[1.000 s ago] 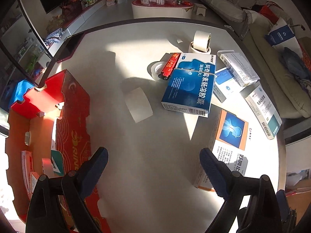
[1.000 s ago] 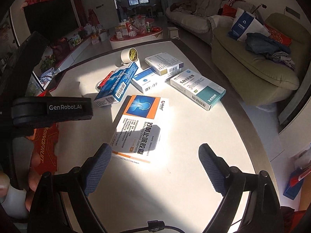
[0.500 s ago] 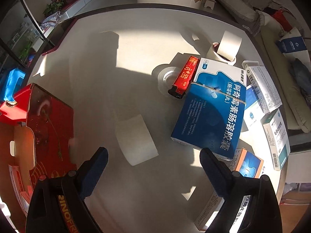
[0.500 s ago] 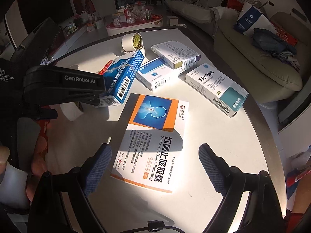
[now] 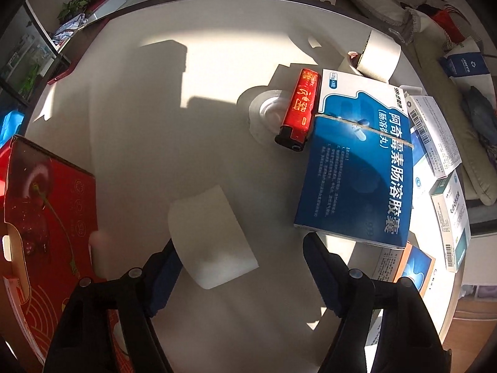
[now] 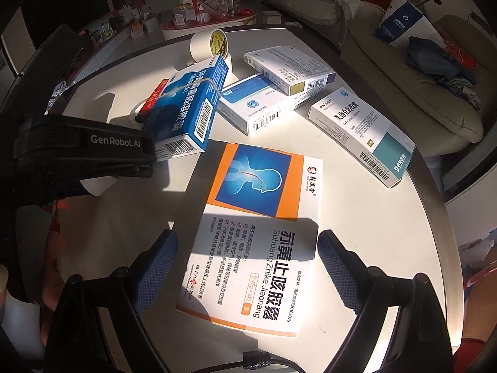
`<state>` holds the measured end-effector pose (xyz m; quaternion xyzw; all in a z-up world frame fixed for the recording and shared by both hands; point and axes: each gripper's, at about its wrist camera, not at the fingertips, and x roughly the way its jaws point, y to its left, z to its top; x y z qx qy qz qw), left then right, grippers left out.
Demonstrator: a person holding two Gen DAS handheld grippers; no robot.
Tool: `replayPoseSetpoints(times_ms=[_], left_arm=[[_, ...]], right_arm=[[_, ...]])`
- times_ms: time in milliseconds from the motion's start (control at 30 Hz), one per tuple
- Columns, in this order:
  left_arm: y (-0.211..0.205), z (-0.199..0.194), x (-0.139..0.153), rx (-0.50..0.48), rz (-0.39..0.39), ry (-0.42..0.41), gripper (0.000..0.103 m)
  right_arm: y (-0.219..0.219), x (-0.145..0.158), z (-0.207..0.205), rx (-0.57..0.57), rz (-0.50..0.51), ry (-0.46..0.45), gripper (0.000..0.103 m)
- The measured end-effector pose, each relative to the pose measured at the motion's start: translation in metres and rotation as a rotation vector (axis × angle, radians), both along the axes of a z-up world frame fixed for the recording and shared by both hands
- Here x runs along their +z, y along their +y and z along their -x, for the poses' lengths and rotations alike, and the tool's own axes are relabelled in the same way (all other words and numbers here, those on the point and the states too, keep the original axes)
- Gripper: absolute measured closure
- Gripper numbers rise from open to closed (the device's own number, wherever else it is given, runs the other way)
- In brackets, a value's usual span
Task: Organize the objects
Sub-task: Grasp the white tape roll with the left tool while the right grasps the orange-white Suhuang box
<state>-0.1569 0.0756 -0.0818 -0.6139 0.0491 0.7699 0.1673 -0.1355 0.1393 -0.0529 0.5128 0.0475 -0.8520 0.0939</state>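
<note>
The left hand-held gripper [image 5: 240, 264] is standing wide open, holding nothing, its blue-padded fingers [image 5: 163, 275] straddling the near end of a white roll lying on its side [image 5: 211, 236] on the round white worktop [image 5: 139, 118]; the left pad is just beside the roll, and contact cannot be confirmed. To the left, a red printed cardboard box [image 5: 46, 217] is sitting at the worktop edge. Ahead and to the right, a large blue medicine carton bound with a rubber band [image 5: 357, 161] is lying with a red lighter [image 5: 299, 108] against its left edge, the lighter partly overlying a flat clear tape roll [image 5: 264, 112]. Beyond the carton, a white tape roll standing on edge [image 5: 377, 57] is resting near the far rim.

The right hand-held gripper [image 6: 247, 262] is likewise standing wide open and empty, its fingers [image 6: 337, 267] either side of a flat orange-and-white medicine box with a blue head graphic [image 6: 257, 217]; whether they are touching it cannot be told. Further out, a white-and-teal carton [image 6: 363, 136] is lying to the right, apart from the others. A white-and-blue carton [image 6: 251, 105] is lying ahead, with a white carton bearing a yellow patch [image 6: 289, 70] resting across its far end. The left gripper's black body is crossing this view's left side.
</note>
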Motion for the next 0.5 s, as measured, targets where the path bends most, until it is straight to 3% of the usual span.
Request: replayPoseSetpoints(times_ms=[133, 367, 500], left_arm=[[0.006, -0.004, 0.001, -0.018, 0.042, 0.034, 0.022], [0.008, -0.008, 0.003, -0.015, 0.044, 0.043, 0.021], [0.005, -0.009, 0.001, 0.000, 0.044, 0.049, 0.012]], right_arm=[[-0.004, -0.006, 0.005, 0.002, -0.024, -0.019, 0.012], [-0.003, -0.020, 0.007, -0.003, -0.021, -0.051, 0.012], [-0.005, -0.022, 0.006, 0.001, -0.030, -0.046, 0.011]])
